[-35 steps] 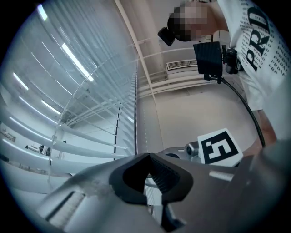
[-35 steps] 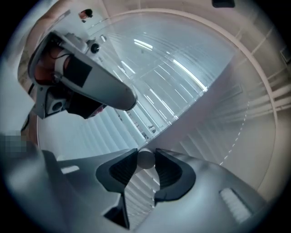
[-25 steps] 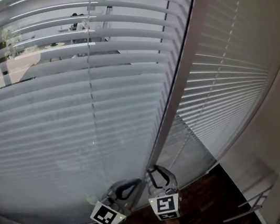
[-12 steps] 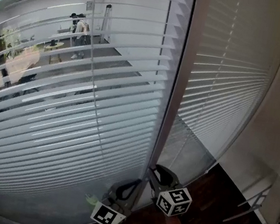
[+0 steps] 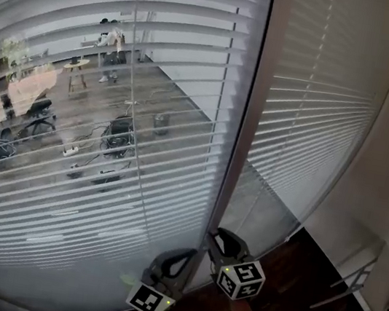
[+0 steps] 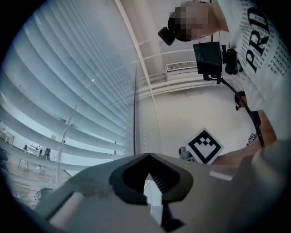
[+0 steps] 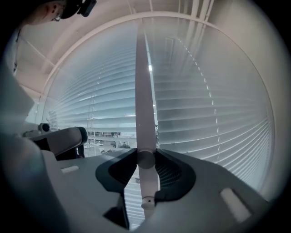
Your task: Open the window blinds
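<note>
Two grippers sit low at the bottom of the window, but only one is doing anything. The right gripper has its jaws clamped on the tilt wand, a pale rod pinched between the pads with its capped end poking out below. I'd guess it's held that low and level so a roll of the wrist twists the rod. The wand hangs along the right edge of the left blind, whose slats are tipped flat enough to show desks and chairs in the room beyond, so that side looks pretty much open. The right blind past the upright frame looks far more closed. The left gripper is parked just beside the other one, jaws shut tip to tip with nothing in them, looks like it's just waiting. From the head view I can't separate the wand from the frame, its top hook is out of shot, and the person's hands are cut off at the bottom edge.
</note>
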The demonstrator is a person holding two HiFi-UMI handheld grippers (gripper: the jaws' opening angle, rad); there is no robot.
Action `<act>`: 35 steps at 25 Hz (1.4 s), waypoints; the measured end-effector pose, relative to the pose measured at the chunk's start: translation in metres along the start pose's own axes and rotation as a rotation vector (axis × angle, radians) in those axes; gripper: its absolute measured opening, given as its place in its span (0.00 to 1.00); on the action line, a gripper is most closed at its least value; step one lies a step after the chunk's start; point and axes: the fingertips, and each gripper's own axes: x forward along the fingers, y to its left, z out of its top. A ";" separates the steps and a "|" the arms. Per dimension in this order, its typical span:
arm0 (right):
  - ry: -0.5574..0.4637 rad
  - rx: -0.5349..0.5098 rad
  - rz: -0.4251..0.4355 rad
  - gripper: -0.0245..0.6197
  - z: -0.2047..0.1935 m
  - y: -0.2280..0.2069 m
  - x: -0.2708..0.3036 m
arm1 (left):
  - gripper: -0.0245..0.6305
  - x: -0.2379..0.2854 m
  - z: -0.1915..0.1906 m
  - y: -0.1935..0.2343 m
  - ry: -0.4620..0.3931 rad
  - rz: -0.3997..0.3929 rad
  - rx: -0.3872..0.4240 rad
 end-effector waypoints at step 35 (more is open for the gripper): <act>-0.110 -0.230 0.000 0.05 0.027 0.016 -0.033 | 0.03 0.000 0.001 0.000 -0.002 -0.003 -0.001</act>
